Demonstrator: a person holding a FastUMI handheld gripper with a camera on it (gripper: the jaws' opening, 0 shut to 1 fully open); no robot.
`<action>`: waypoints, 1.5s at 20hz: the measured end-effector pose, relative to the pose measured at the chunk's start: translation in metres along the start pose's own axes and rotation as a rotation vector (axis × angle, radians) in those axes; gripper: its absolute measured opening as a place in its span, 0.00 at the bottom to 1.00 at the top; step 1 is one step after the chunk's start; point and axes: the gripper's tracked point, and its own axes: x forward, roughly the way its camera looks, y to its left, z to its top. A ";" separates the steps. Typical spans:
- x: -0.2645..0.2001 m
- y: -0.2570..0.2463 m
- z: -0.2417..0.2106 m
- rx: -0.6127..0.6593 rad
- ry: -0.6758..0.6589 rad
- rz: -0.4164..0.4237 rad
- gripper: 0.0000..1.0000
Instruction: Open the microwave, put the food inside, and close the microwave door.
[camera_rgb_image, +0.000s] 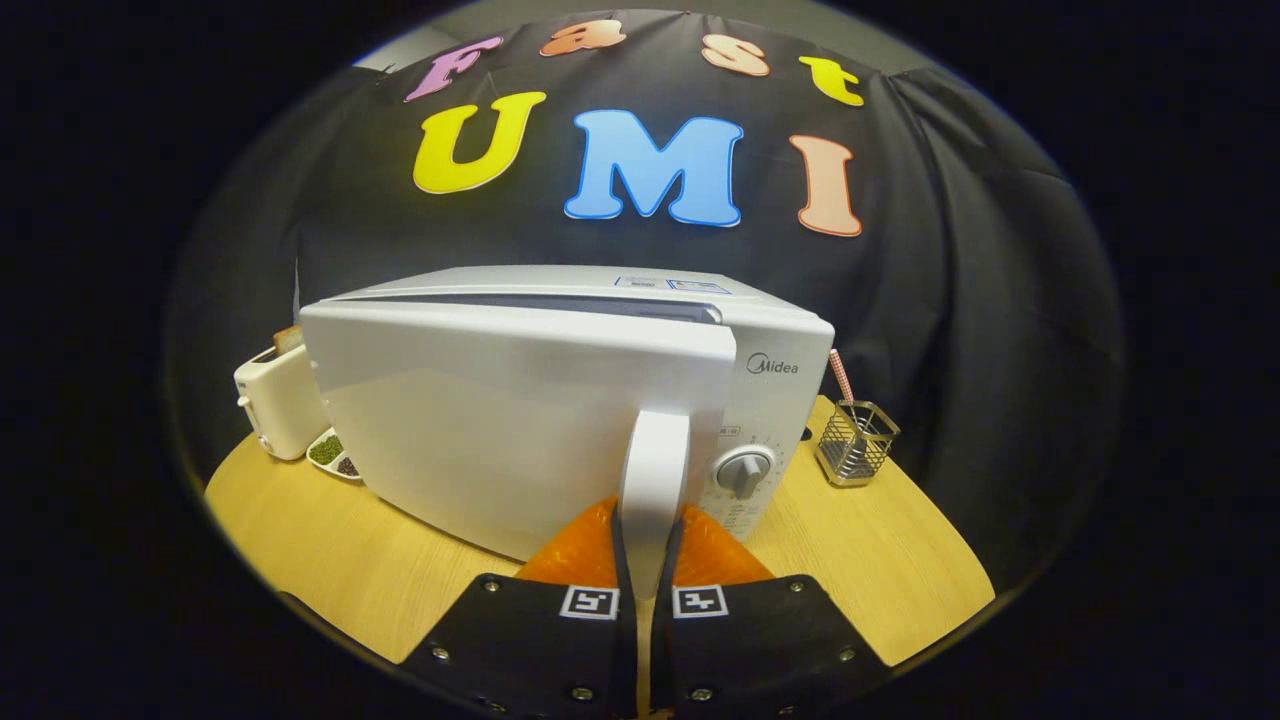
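A white microwave (780, 360) stands on the round wooden table (880, 580). Its door (500, 420) is swung partly out toward me, and a dark gap shows along its top edge. The door's white vertical handle (655, 470) runs down between my two orange fingers (580, 555). My gripper (648, 550) is shut on that handle, one finger pressing on each side of its lower end. The control dial (745, 472) sits just right of the handle. The inside of the oven is hidden behind the door.
A cream toaster (278, 400) with a slice of bread stands left of the microwave. A small dish of green and dark bits (333, 452) lies beside it. A wire mesh holder (855, 442) with a striped straw stands to the right. Bare table lies in front.
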 end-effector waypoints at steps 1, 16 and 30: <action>-0.005 0.002 -0.002 0.001 0.011 0.003 0.06; -0.089 0.052 -0.035 0.022 0.110 0.115 0.20; -0.145 0.106 -0.063 -0.005 0.169 0.199 0.33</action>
